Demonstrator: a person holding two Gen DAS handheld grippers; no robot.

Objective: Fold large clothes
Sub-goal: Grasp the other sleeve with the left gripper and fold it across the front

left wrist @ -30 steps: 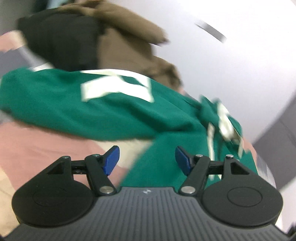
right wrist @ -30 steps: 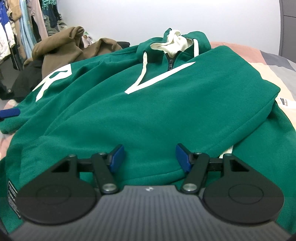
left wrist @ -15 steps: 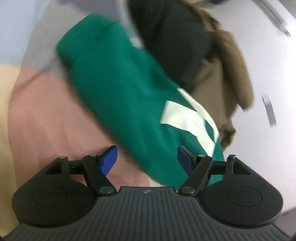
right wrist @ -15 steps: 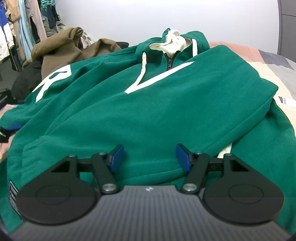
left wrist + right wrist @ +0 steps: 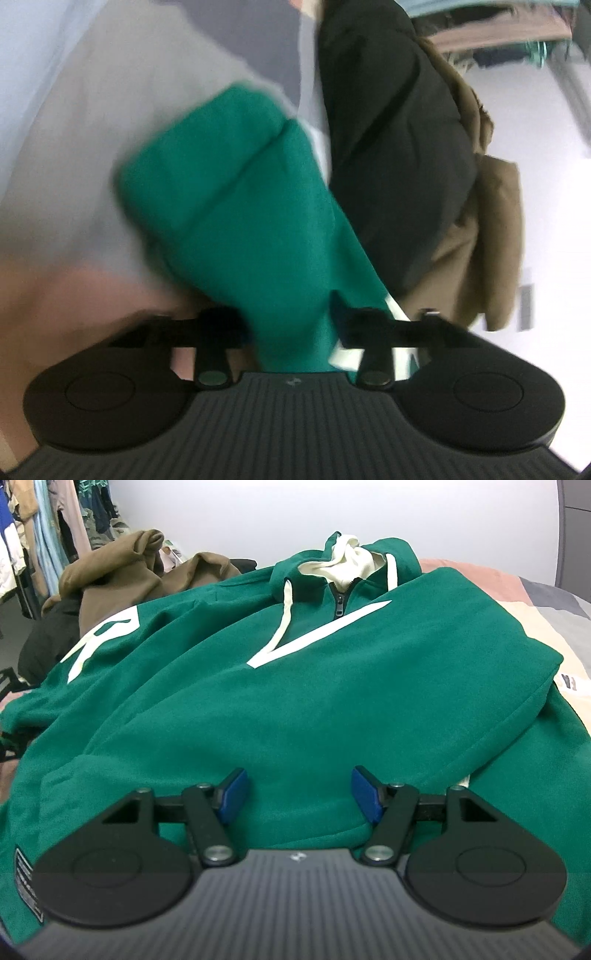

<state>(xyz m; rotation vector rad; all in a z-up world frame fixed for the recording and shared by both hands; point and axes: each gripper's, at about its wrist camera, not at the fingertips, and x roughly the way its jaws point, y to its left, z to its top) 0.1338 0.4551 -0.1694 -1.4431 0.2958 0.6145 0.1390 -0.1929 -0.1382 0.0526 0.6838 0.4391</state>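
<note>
A large green hoodie [image 5: 295, 686] with cream lettering, cream hood lining and a zip collar lies spread on the bed. Its right sleeve is folded across the chest. My right gripper [image 5: 298, 794] is open, low over the hoodie's lower front, holding nothing. In the blurred left wrist view my left gripper [image 5: 290, 317] is open, with the hoodie's left sleeve [image 5: 240, 206] running between its fingers; the cuff end points away from me.
A brown garment [image 5: 118, 576] and a black one [image 5: 48, 635] are piled at the hoodie's far left; both also show in the left wrist view [image 5: 495, 236], [image 5: 391, 147]. A clothes rack [image 5: 40, 531] stands at the back left. The bedsheet [image 5: 532, 605] is pink, cream and grey.
My left gripper has swung round along the left sleeve, and the sleeve now lies between its fingers. The right gripper and the hoodie body have stayed still.
</note>
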